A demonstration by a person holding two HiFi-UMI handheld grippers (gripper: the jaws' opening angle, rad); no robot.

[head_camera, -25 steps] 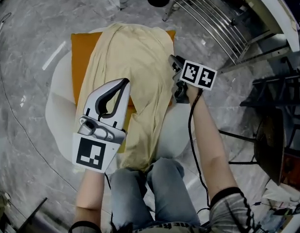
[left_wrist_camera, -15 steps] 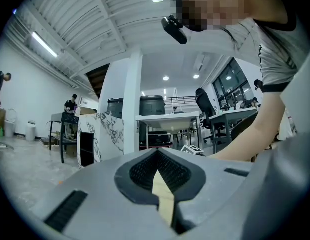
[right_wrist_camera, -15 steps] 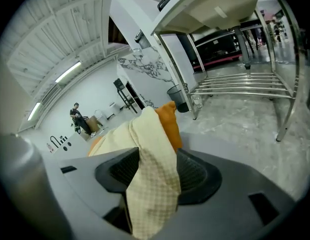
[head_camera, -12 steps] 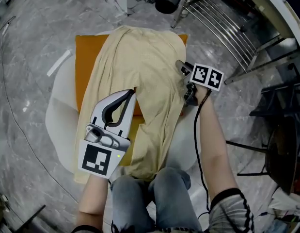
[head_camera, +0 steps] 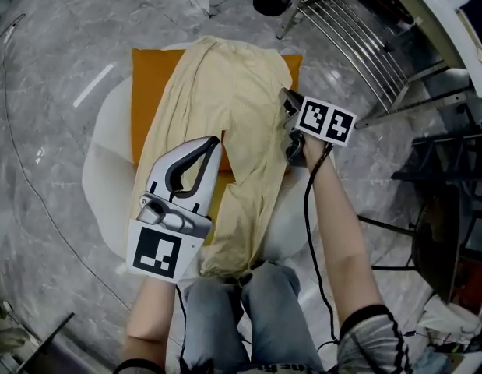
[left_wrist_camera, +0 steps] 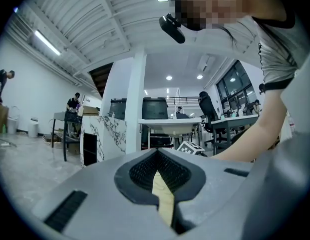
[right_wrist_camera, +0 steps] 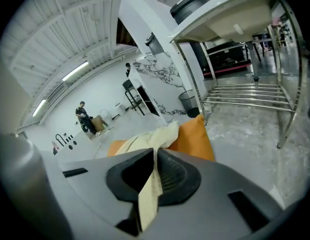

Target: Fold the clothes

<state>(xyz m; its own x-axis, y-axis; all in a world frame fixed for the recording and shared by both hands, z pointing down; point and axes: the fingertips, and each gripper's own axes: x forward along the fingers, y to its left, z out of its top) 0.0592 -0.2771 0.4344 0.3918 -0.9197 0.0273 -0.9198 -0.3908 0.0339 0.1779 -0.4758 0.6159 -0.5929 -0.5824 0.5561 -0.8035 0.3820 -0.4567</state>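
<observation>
Garment (head_camera: 225,92), pale yellow, lies lengthwise over an orange cushion (head_camera: 151,84) on a round white table (head_camera: 108,170), its near end hanging toward the person's knees (head_camera: 248,302). At the left, the left tongs (head_camera: 212,142) point level and are closed on the garment's left edge about midway along its length; the left gripper view shows a strip of yellow cloth pinched between the pads. Further right, the right tongs (head_camera: 286,98) point downward at the garment's right edge, beside the cushion's far right corner. Their jaws have just been closing, and the right gripper view shows a fold of the cloth clamped between them. A metal rack (head_camera: 350,29) stands on the floor beyond, well apart from the work. Judged step: both edges are secured and the first fold is about to start; no fold is yet formed. The next move probably calls for raising both edges together, keeping the cloth taut between the tongs, and avoiding dragging the cushion.
</observation>
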